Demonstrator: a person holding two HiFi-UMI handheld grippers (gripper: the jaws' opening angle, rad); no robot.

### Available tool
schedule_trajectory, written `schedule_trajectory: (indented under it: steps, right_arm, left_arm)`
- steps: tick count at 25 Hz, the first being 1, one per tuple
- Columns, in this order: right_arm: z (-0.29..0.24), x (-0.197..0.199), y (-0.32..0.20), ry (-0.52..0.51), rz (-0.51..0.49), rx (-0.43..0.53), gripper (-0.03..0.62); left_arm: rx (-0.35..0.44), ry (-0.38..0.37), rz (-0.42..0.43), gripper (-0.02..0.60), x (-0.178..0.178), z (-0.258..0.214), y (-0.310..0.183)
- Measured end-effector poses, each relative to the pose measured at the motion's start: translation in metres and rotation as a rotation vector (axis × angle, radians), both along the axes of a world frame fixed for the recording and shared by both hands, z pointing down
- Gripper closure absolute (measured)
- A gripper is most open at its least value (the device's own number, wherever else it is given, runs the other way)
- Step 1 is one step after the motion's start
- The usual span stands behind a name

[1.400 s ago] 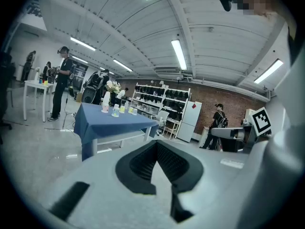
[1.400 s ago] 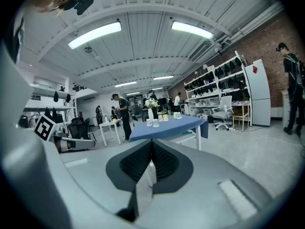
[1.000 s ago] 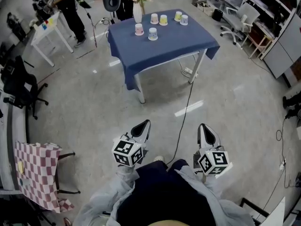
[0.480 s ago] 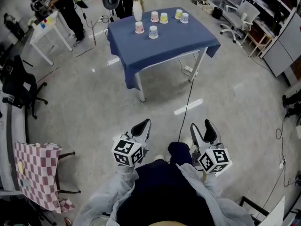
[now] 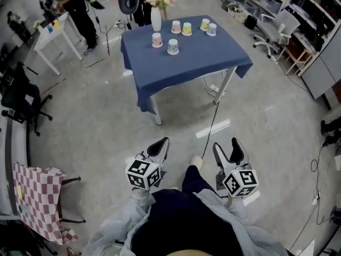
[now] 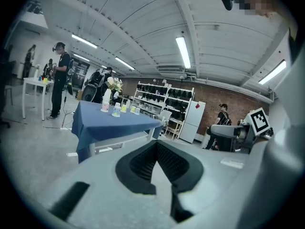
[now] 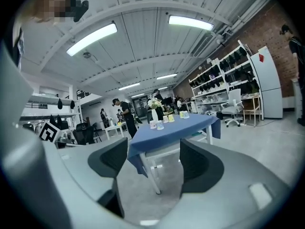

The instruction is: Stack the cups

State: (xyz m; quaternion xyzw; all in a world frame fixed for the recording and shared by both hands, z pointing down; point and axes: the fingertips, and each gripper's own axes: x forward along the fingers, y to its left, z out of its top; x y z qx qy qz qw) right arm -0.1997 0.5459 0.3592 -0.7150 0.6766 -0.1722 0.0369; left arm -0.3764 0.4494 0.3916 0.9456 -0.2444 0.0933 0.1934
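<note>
I am counting six cups [image 5: 173, 46] standing on one blue-draped table [image 5: 202, 63]; one white vase [image 5: 155, 19] of flowers is sharing that top with them; I am also seeing one small white table [image 5: 50, 39], one black office chair [image 5: 21, 97] and one white office chair [image 5: 278, 24]; one red-checked cloth [image 5: 37, 196] is hanging at the lower left; one cable [image 5: 210, 137] is trailing over the floor; I am running two grippers, the left gripper [image 5: 163, 143] and the right gripper [image 5: 226, 147], each carrying one marker cube [image 5: 143, 173], making two cubes.
</note>
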Motion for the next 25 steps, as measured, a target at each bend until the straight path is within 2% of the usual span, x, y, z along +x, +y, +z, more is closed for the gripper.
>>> schedule_trajectory:
  steps: [14, 19, 25]
  right_arm:
    - [-0.010, 0.164, -0.139, 0.026, -0.093, 0.008, 0.255]
    - [-0.007, 0.200, -0.171, 0.017, -0.123, 0.016, 0.255]
    - [0.009, 0.212, -0.187, -0.010, -0.157, -0.009, 0.255]
  left_arm:
    - [0.042, 0.027, -0.074, 0.583, 0.161, -0.017, -0.129]
    - [0.052, 0.027, -0.108, 0.583, 0.194, -0.017, -0.157]
    - [0.013, -0.009, -0.128, 0.584, 0.203, -0.001, -0.165]
